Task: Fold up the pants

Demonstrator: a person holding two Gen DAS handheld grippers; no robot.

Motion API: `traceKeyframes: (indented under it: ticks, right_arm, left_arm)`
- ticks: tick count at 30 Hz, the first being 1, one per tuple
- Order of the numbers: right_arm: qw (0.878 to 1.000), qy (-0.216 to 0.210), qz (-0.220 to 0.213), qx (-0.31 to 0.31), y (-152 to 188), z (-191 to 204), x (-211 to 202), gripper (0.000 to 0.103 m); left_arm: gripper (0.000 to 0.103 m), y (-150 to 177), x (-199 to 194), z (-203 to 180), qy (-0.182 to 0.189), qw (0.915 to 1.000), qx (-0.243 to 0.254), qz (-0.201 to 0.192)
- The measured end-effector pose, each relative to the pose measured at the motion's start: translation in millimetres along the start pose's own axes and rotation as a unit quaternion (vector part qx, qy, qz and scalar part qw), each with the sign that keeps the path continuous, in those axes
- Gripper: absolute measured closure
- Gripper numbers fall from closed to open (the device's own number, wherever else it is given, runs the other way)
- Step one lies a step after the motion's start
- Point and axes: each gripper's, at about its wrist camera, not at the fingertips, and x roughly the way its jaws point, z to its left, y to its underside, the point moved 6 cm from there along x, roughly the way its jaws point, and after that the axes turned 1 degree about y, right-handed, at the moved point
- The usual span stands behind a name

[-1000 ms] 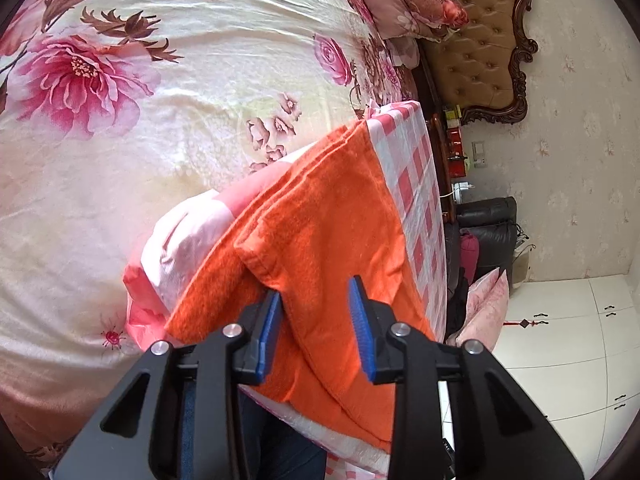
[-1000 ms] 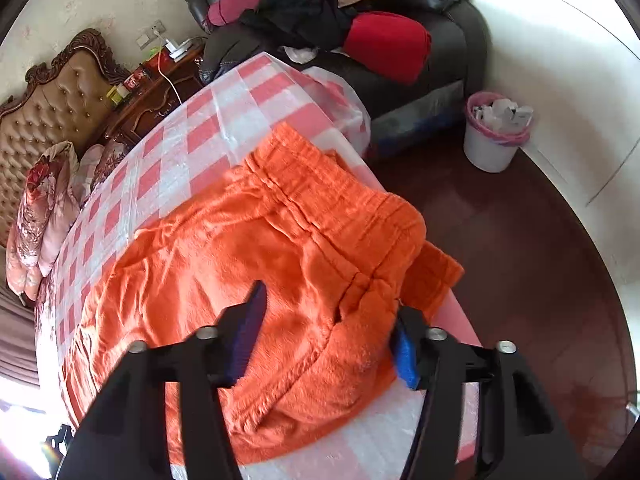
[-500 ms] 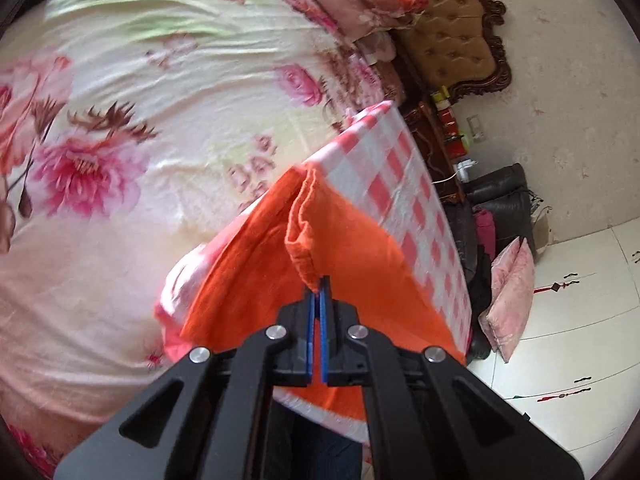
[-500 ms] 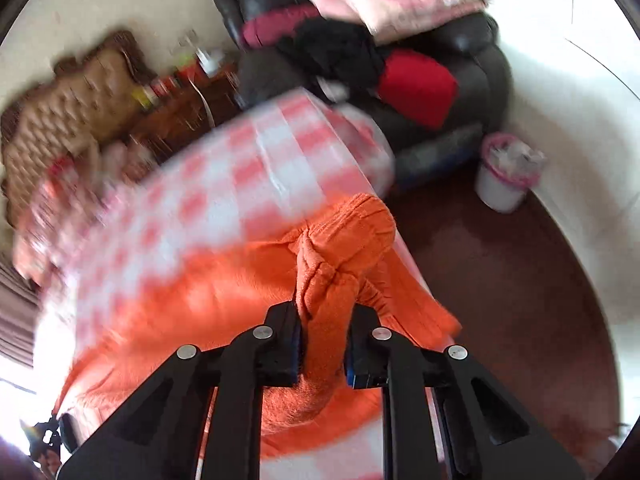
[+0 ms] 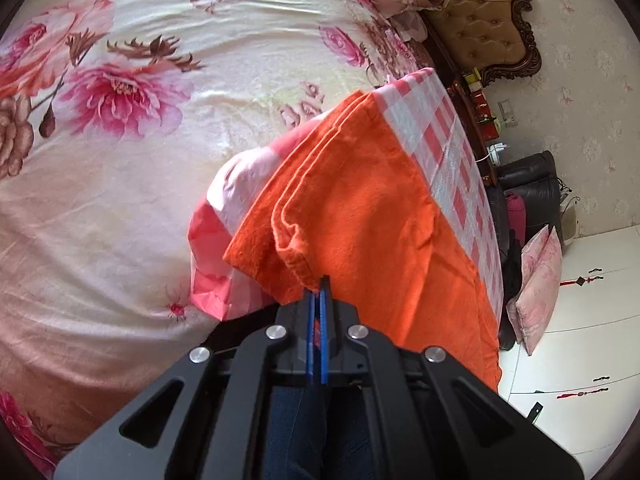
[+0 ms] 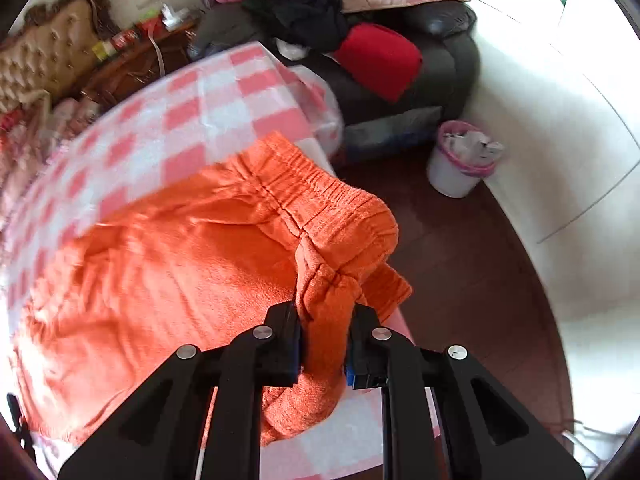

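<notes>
At the bottom centre of each view, the left hand-held gripper [image 5: 319, 292] is pinching a hem edge of the orange pants [image 5: 360, 208], while the right hand-held gripper [image 6: 325, 320] is clamping the bunched elastic waistband, likely to lift both ends for a fold. Beyond, the pants are lying across the pink-checked surface [image 6: 180, 120].

Orange pants [image 5: 360, 208] are lying on a pink-and-white checked cloth [image 6: 192, 112], beside a cream bedspread [image 5: 120, 200] showing pink flowers.
</notes>
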Motion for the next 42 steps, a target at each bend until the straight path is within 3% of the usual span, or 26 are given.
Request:
traceKeyframes:
  ticks: [6, 9, 12, 15, 16, 18, 20, 22, 24, 28, 36, 38, 39, 42]
  right_arm:
    - [0.999, -0.022, -0.033, -0.002, -15, 9, -21, 0.088]
    - [0.999, -0.013, -0.032, 0.006, -20, 3, -16, 0.088]
    - [1.0, 0.004, -0.005, -0.006, -11, 6, 8, 0.088]
    - [0.999, 0.025, -0.005, -0.021, -2, 9, 16, 0.087]
    - [0.999, 0.033, -0.006, -0.026, 0, 10, 18, 0.087]
    - [0.999, 0.041, -0.006, -0.034, 4, 12, 21, 0.087]
    - [0.998, 0.047, -0.009, -0.039, 6, 14, 23, 0.087]
    - [0.998, 0.049, -0.01, -0.038, 7, 14, 24, 0.087]
    - [0.998, 0.051, -0.009, -0.04, 7, 15, 24, 0.086]
    - [0.998, 0.046, -0.007, -0.039, 7, 13, 24, 0.086]
    - [0.998, 0.054, -0.003, -0.041, 7, 17, 27, 0.085]
    - [0.998, 0.053, -0.001, -0.04, 7, 17, 26, 0.085]
    - [0.998, 0.053, -0.002, -0.04, 6, 17, 26, 0.085]
    - [0.999, 0.034, -0.006, -0.032, 7, 18, 22, 0.086]
  left_arm:
    - [0.102, -6, -16, -3, 0.041, 0.9982, -0.017, -0.04]
    - [0.102, -1, -2, 6, 0.024, 0.9993, -0.025, -0.014]
    - [0.1, -4, -7, 7, 0.019, 0.9994, -0.014, -0.026]
    - [0.082, -10, -17, 5, -0.018, 0.9991, 0.023, -0.033]
    - [0.068, -17, -25, 6, -0.046, 0.9968, 0.043, -0.049]
    - [0.065, -33, -38, -5, -0.09, 0.9871, 0.104, -0.082]
    - [0.061, -52, -41, -34, -0.091, 0.9714, 0.194, -0.102]
    - [0.061, -68, -26, -66, -0.094, 0.9452, 0.291, -0.113]
    - [0.062, -81, 0, -85, -0.115, 0.922, 0.356, -0.102]
    - [0.062, -103, 45, -100, -0.144, 0.8945, 0.416, -0.078]
    - [0.091, -115, 85, -100, -0.167, 0.8706, 0.461, -0.042]
    - [0.096, -114, 81, -106, -0.181, 0.8577, 0.478, -0.054]
    - [0.096, -116, 75, -109, -0.182, 0.8576, 0.477, -0.065]
    - [0.096, -131, 62, -112, -0.172, 0.8732, 0.448, -0.085]
